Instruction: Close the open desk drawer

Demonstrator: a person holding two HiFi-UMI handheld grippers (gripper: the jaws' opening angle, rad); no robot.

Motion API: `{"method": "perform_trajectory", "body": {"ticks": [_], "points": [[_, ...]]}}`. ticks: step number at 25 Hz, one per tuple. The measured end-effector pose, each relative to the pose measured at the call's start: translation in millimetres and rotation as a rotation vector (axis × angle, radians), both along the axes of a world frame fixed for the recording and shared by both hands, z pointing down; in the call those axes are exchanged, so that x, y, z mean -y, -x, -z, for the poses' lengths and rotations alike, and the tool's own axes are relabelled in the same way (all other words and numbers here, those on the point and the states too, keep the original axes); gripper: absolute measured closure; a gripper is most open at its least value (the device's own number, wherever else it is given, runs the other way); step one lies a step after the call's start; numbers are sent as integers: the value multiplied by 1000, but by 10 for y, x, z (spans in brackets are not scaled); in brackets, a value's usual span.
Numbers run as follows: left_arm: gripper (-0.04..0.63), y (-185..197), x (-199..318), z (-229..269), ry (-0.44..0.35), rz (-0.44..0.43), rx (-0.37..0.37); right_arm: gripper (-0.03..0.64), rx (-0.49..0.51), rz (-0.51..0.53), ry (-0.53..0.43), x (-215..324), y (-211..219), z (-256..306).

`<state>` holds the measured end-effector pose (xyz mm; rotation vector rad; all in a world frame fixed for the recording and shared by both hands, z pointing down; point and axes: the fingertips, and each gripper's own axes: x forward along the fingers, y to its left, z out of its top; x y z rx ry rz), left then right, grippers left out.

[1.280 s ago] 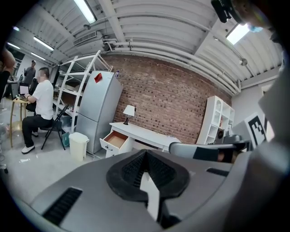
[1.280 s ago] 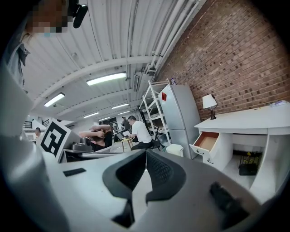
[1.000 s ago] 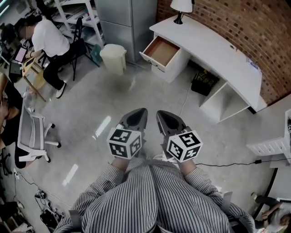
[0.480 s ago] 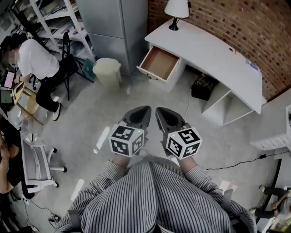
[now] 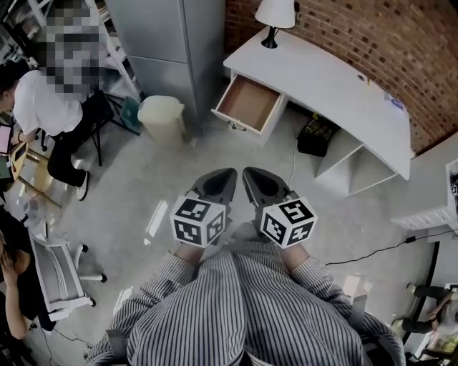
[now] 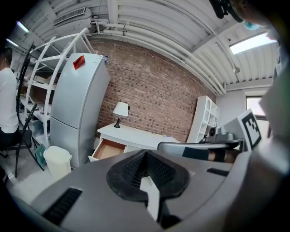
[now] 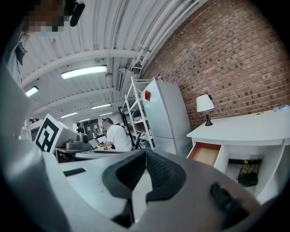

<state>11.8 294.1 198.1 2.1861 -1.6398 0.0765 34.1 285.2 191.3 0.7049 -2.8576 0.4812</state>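
Open white desk drawer with tan wooden floor (image 5: 249, 102) well ahead of left gripper (image 5: 217, 182) and right gripper (image 5: 261, 184), both closed on nothing, front panel facing them, seemingly nearer the right.

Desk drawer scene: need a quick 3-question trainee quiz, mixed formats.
1. True or false: the desk drawer is pulled open.
2. What stands on the white desk, at the end near the drawer? A) a lamp B) a monitor C) a kettle
3. Fill in: the left tool and the right tool are held side by side, far short of the drawer, each with its jaws ____ and nothing between them.

Key: 1 true; 2 A; 3 shut.
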Motion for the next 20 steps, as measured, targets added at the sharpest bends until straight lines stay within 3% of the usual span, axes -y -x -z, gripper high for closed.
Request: {"method": "perform_trajectory", "body": {"ticks": [5,10,20], "points": [[583,89,109,-89,13,-2,-25,600,-20,2,22,61,95,-129],[584,151,336,-168,14,-12,-1,600,-23,5,26,303,188,-219],[583,508,1284,-285,33,20,5,600,-12,13,33,1352,532,-272]]}}
